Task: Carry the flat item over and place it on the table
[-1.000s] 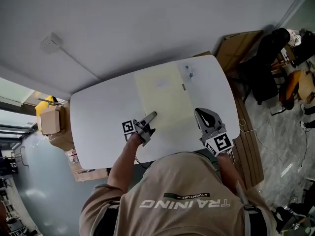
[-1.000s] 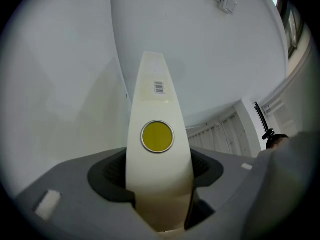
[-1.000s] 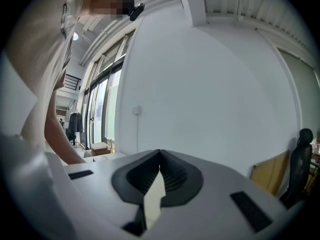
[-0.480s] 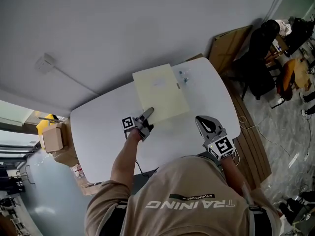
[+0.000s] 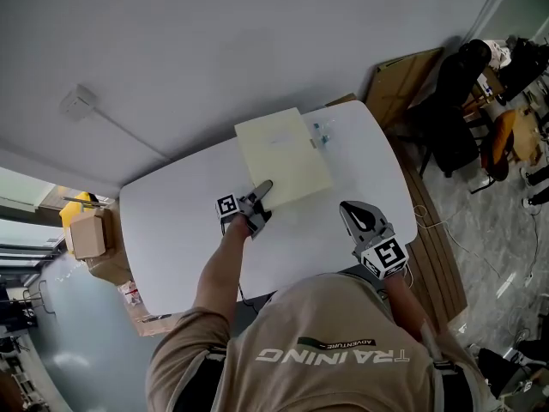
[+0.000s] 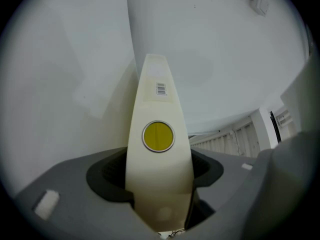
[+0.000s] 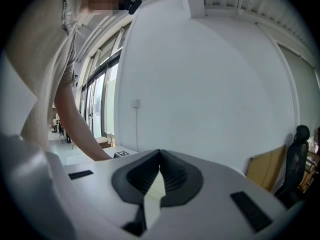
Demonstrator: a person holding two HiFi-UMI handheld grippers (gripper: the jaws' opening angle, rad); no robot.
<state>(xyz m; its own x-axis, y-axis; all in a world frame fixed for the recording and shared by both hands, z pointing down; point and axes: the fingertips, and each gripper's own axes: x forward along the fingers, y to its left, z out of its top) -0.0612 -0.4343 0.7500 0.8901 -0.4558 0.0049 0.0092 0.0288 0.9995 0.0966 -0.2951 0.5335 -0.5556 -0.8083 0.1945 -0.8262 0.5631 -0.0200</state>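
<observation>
The flat item [image 5: 287, 157] is a pale yellow rectangular case lying on the white table [image 5: 171, 221], towards the far side. My left gripper [image 5: 262, 189] is shut on its near left corner. In the left gripper view the cream upper finger [image 6: 159, 134] with a yellow dot lies over the case's edge, and the pale case [image 6: 75, 84] spreads out to its left; the lower finger is hidden. My right gripper [image 5: 362, 215] hovers near the table's front right edge, apart from the case. Its jaws [image 7: 156, 191] meet in a narrow wedge with nothing between them.
Small objects [image 5: 327, 130] lie just right of the case's far corner. A wooden board [image 5: 403, 80] leans at the right, with dark chairs [image 5: 455, 101] beyond it. A cardboard box [image 5: 86, 234] stands at the left on the floor. A wall box [image 5: 75, 101] sits behind the table.
The left gripper has sunk and shifted a little farther from me with the case, which now looks smaller and flatter on the table. The right gripper has stayed put.
</observation>
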